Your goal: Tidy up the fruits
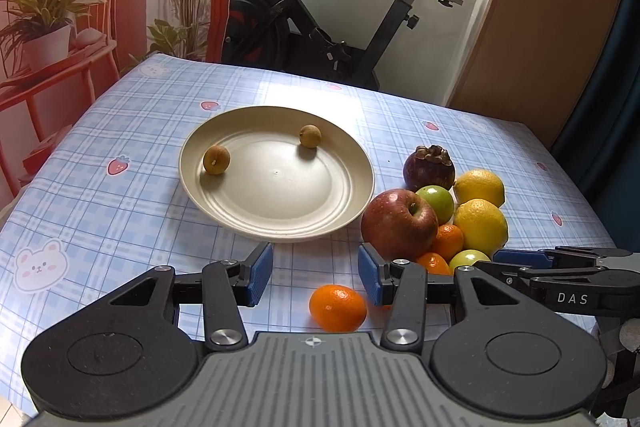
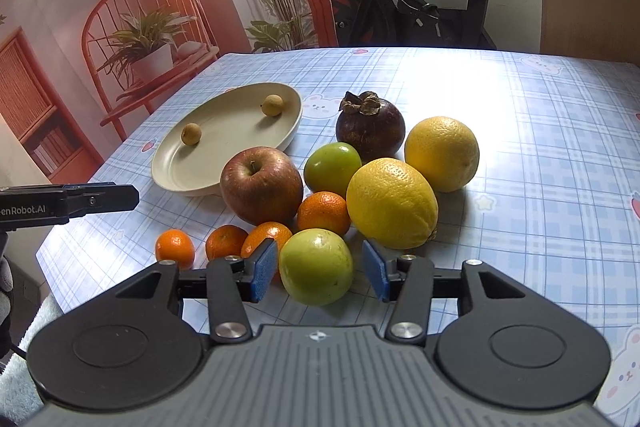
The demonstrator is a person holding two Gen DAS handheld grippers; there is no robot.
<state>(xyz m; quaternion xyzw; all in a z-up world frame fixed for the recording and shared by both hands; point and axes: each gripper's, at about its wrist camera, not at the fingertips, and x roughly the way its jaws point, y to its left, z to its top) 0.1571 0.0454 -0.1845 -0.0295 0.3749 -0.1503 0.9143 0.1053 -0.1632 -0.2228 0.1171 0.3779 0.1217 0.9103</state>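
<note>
Fruits (image 2: 392, 203) waiting beside plate (image 2: 172, 163); right hand-held gripper (image 2: 320, 269) straddling green apple (image 2: 316, 267), pads apart, needing closing; left hand-held gripper (image 1: 316, 273) hovering open over mandarin (image 1: 338, 308).

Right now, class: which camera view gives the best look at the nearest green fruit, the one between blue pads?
The right wrist view: the green fruit sits whole between the right gripper's open pads. The left wrist view shows only the top of the green fruit, tucked behind that gripper's finger.
</note>
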